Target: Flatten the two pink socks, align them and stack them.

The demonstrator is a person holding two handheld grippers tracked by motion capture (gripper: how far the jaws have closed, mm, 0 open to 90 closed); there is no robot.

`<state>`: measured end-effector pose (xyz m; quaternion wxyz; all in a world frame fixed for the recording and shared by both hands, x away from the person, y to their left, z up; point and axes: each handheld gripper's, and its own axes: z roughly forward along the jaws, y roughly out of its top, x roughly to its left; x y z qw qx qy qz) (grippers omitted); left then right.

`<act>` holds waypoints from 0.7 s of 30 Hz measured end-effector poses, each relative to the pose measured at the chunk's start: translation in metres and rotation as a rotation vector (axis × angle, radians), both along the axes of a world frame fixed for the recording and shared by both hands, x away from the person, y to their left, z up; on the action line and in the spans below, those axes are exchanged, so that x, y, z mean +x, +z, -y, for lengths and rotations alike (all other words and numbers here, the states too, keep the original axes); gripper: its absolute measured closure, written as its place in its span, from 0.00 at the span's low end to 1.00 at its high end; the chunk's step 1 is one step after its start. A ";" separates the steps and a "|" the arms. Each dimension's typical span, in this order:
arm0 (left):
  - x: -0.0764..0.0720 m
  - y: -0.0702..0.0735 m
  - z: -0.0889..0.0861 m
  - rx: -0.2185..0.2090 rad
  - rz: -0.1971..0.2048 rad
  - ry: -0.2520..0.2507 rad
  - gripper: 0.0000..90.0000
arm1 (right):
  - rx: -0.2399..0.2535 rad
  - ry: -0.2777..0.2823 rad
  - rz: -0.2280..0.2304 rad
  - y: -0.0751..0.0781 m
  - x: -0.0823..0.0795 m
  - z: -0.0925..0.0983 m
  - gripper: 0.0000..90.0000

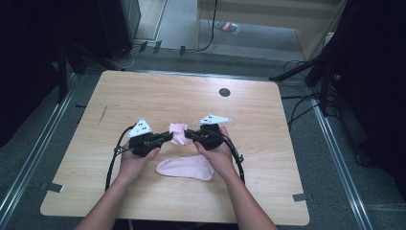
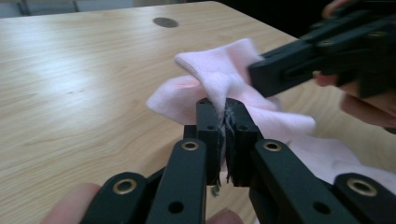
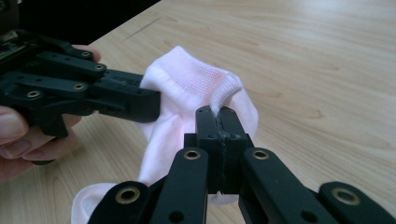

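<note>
Two pink socks (image 1: pixel 178 134) (image 1: pixel 186 167); dark grommet (image 1: pixel 224 92) beyond on table (image 1: pixel 143 96).

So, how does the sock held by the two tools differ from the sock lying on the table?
The held sock is bunched and lifted, pinched by the left tool and the right tool. The lying sock is spread flat on the table, untouched, nearer the person. Both are pale pink.

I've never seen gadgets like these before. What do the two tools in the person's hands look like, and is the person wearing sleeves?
Both the left gripper and the right gripper are black, with two jointed jaws fastened by brass-coloured rivets. Each carries a grey three-cornered plate with dark dots on top and trails a black cable. The forearms are bare; no sleeves show.
</note>
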<state>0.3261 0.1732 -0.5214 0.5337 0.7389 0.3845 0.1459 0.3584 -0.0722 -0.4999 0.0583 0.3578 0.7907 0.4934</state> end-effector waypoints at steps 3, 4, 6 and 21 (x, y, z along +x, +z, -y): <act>0.007 0.002 -0.003 -0.003 -0.039 0.099 0.86 | 0.027 -0.035 0.013 0.008 -0.003 -0.001 1.00; 0.008 0.002 -0.004 -0.008 -0.051 0.132 0.81 | 0.038 -0.053 0.010 0.012 -0.004 -0.001 1.00; 0.011 0.004 -0.007 -0.015 -0.061 0.173 0.73 | 0.048 -0.080 0.025 0.019 -0.006 -0.004 1.00; 0.000 -0.006 -0.021 -0.018 -0.136 0.332 0.27 | 0.044 -0.267 0.043 0.058 0.001 -0.036 1.00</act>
